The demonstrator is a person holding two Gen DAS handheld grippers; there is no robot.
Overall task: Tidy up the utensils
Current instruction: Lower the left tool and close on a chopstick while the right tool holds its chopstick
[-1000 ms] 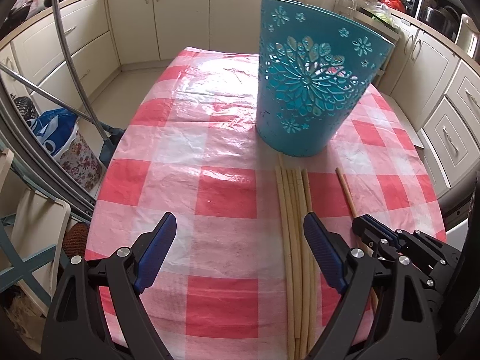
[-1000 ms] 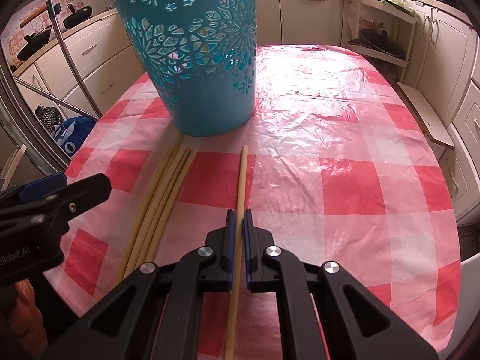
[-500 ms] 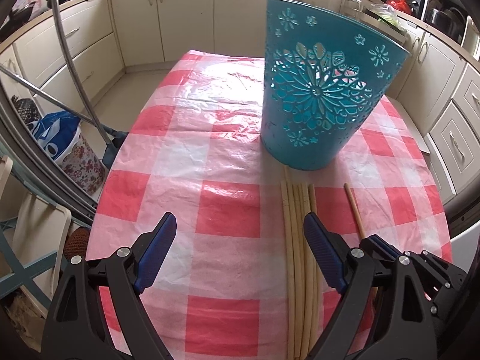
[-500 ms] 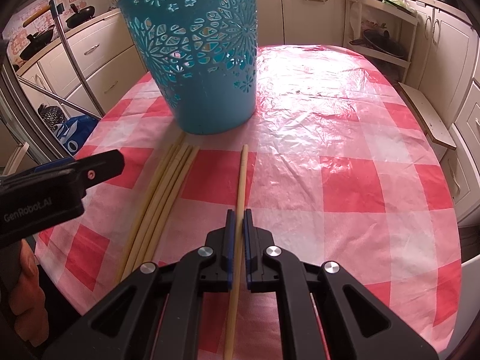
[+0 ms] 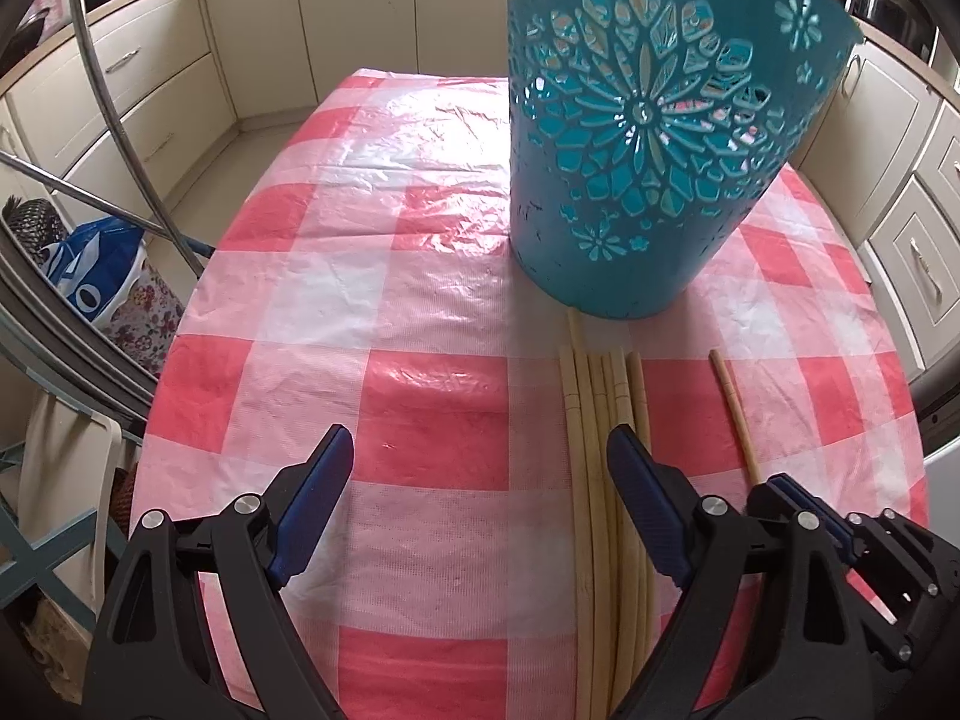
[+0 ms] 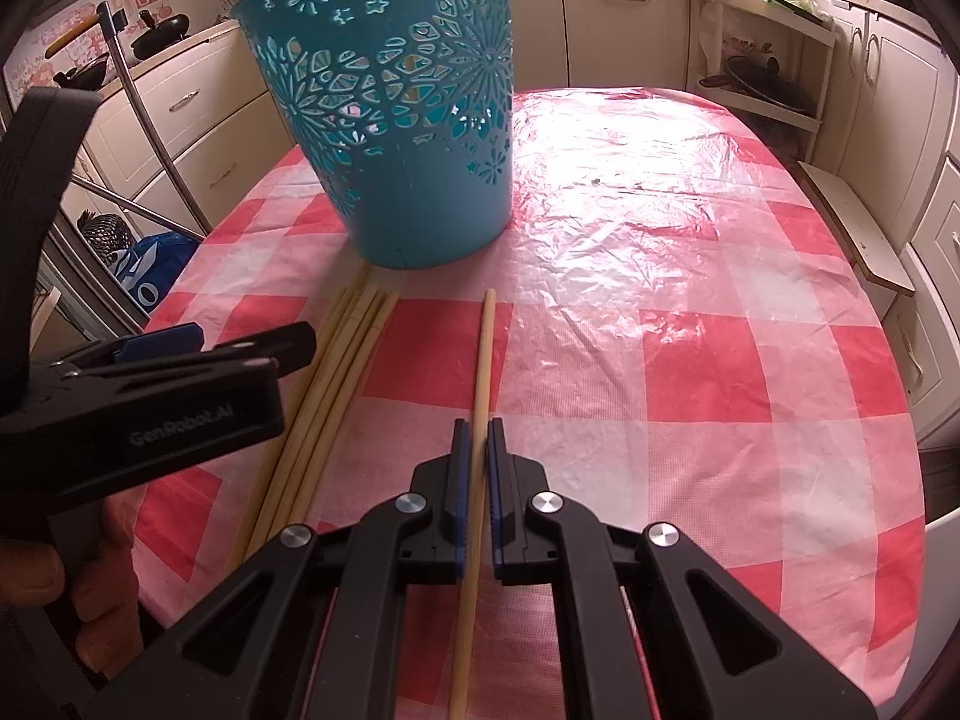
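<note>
The right gripper (image 6: 475, 438) is clenched on 1 bamboo chopstick (image 6: 483, 354), which lies on the red-and-white checked tablecloth (image 6: 690, 372) pointing toward the teal cut-out basket (image 6: 390, 138). The left gripper (image 5: 480, 462) hangs released, jaws wide and nothing between them, its right finger over a bundle of chopsticks (image 5: 591, 408) lying side by side just in front of the basket. The single chopstick lies apart, right of the bundle.

The left gripper (image 5: 477, 468) hangs wide open over the checked tablecloth (image 5: 384, 276). A teal basket (image 5: 648, 138) stands at one o'clock. The bundle of sticks (image 5: 594, 438) lies just below it, and a single stick (image 5: 735, 417) at three o'clock enters the right gripper (image 5: 786, 489).
</note>
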